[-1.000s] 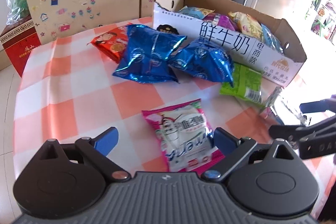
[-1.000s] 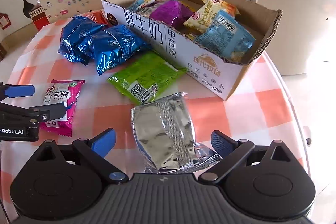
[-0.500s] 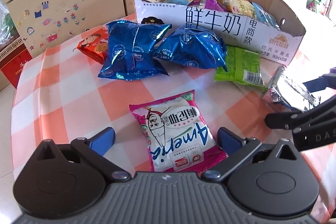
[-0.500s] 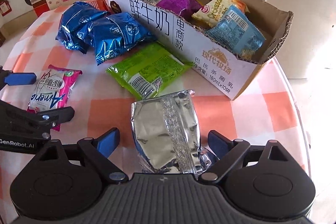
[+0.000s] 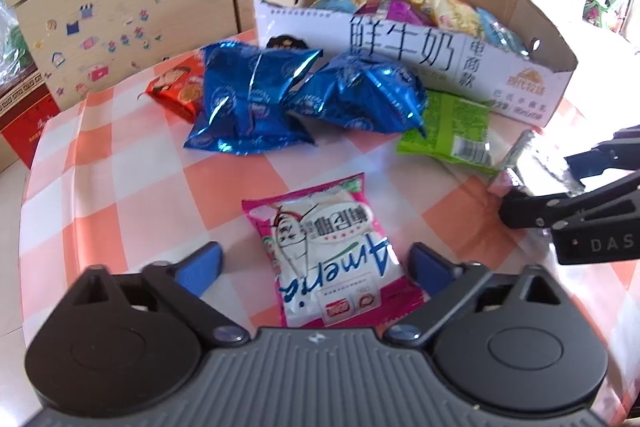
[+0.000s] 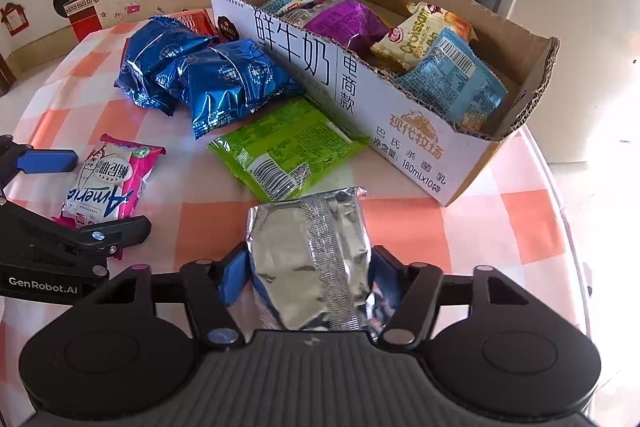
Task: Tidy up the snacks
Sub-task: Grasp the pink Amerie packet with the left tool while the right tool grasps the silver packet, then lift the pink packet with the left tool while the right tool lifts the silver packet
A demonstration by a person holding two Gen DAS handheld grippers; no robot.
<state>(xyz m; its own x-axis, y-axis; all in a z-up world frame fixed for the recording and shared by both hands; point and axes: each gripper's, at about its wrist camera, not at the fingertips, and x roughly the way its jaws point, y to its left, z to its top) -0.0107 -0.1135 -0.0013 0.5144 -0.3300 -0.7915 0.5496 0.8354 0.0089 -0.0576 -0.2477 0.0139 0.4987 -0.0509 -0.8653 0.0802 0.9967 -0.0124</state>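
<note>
Closing on one silver packet (image 6: pixel 310 263) before the cardboard box (image 6: pixel 384 115), the right gripper (image 6: pixel 306 277) pinches it; the left gripper (image 5: pixel 316 267), jaws spread yet narrowing, straddles one pink packet (image 5: pixel 328 259); two blue bags (image 6: pixel 200 75) lie beside that box.

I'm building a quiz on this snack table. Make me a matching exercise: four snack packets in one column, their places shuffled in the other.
1 silver packet
2 pink packet
3 purple packet
4 green packet

a inside the cardboard box
b on the cloth beside the box's front wall
c between the right gripper's closing jaws
d between the left gripper's closing jaws

Pairs: 1-c, 2-d, 3-a, 4-b
</note>
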